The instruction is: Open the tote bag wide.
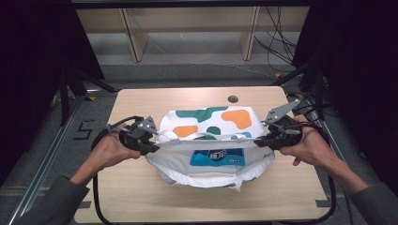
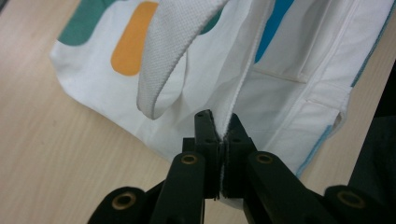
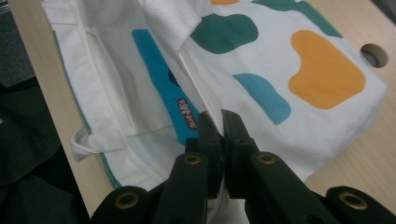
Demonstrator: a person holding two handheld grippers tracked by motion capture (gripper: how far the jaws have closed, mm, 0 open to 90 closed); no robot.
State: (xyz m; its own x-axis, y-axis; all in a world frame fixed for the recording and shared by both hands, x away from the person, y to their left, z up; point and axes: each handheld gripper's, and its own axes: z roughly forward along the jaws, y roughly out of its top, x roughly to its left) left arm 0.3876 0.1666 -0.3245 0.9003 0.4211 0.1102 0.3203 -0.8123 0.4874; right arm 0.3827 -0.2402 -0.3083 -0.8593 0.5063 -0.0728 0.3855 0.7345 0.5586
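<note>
Your left gripper is clamped on the rim of the white bag at the bag's left end; in the left gripper view the two black jaws are pressed together with the thin white edge of the bag pinched between them. Your right gripper is clamped on the same rim at the bag's right end, and the right gripper view shows its jaws closed on the white edge of the bag.

The bag lies on the wooden table, near the middle of the top. Its mouth faces you, with the rim drawn between the two grippers. The upper panel, beyond the rim, carries green, orange and blue patches. A blue label sits on the inner face of the bag, just below the rim. A white woven strap loops down just left of the left gripper's jaws. A round hole in the table lies just beyond the bag's far edge.
</note>
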